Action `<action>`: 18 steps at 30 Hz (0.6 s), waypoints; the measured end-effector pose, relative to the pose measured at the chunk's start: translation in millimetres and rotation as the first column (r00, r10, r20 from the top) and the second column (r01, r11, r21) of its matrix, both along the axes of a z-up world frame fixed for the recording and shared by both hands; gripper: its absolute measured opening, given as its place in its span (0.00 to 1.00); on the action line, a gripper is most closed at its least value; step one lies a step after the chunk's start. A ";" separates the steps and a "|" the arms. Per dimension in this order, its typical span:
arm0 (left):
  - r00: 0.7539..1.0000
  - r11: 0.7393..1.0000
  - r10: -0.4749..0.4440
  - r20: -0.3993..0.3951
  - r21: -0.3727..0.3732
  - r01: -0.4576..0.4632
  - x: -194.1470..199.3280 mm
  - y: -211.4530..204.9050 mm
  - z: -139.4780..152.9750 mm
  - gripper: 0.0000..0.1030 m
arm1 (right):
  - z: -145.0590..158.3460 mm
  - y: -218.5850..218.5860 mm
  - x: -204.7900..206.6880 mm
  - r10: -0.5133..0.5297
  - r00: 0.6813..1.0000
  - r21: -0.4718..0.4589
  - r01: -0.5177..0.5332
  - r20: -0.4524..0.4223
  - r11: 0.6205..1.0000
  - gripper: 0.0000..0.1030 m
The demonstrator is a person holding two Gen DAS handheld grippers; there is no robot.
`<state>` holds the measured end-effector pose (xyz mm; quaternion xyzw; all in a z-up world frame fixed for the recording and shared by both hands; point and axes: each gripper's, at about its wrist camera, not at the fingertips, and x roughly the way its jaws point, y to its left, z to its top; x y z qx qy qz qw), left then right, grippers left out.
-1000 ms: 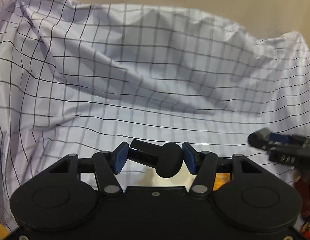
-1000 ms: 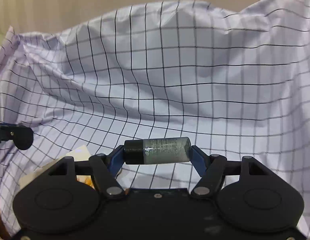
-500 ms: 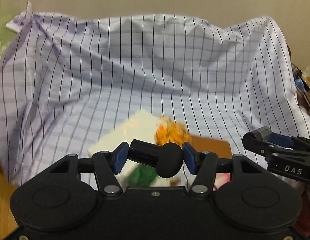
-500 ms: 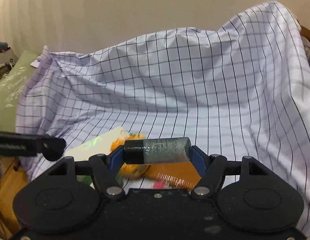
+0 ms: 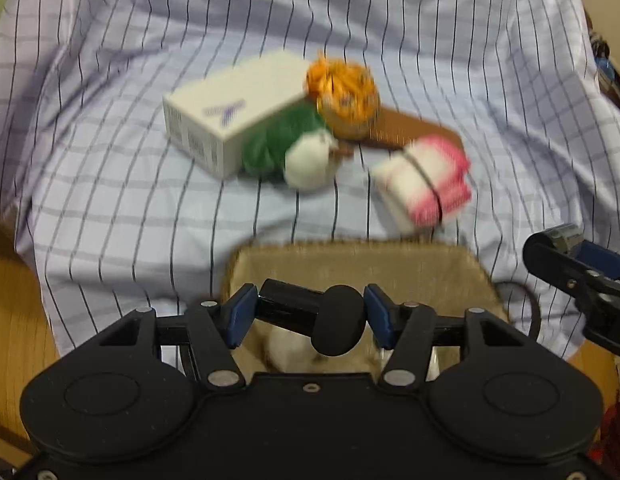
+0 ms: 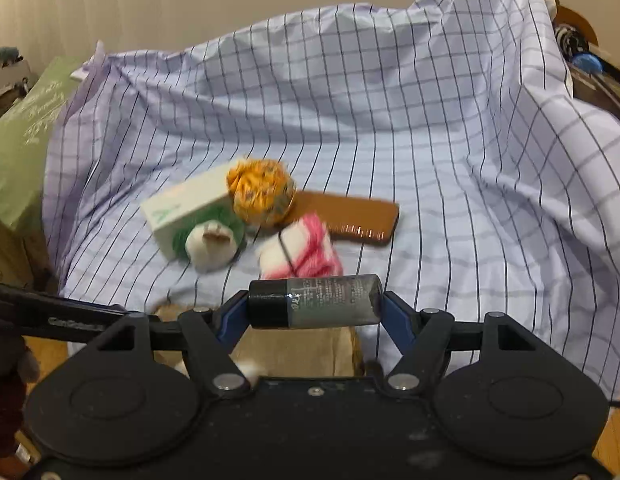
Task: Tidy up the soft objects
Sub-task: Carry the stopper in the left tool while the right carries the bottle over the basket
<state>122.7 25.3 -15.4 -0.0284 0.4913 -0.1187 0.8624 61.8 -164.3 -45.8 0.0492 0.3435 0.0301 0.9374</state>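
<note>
Both grippers loaded over the woven basket (image 5: 350,264), which sits at the near edge of the checked cloth (image 5: 110,184); I take the step in hand as setting these two hard items aside or down before sorting the soft ones. Left gripper (image 5: 310,314): fingers narrow, clamped end-to-end on a black dumbbell-shaped object (image 5: 322,318), slanted, round head toward the right finger. Right gripper (image 6: 314,306): fingers at middling width, holding a dark-capped bottle (image 6: 314,300) crosswise by its two ends. Soft things lie beyond the basket on the cloth: a green-and-white plush (image 5: 298,152) leaning on the white box (image 5: 230,112), an orange fabric ball (image 5: 342,92) touching the box's far corner, a pink-and-white folded bundle (image 5: 424,178) nearest the basket's far rim. A brown flat case (image 6: 350,216) lies behind the bundle, partly under the ball. Something pale already rests in the basket, too blurred to name. Notes for doing it well: end-grips on round items are slippery, so I keep both held level and avoid wrist roll; I lower until contact before releasing; I keep the right gripper clear of the left, since they work close together beside the basket; frames are motion-blurred, so I slow down
</note>
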 end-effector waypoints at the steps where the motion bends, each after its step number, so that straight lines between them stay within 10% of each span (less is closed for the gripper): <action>1: 1.000 1.000 -0.003 -0.015 0.002 0.003 -3.8 -0.7 -3.9 0.54 | -1.2 -0.9 -4.7 0.004 1.000 0.003 -0.004 -0.010 1.000 0.68; 18: 0.981 0.991 -0.116 -0.155 0.050 0.125 -24.9 -20.7 -36.9 0.59 | -16.0 4.3 -19.8 0.082 0.987 0.031 -0.079 -0.139 0.996 0.68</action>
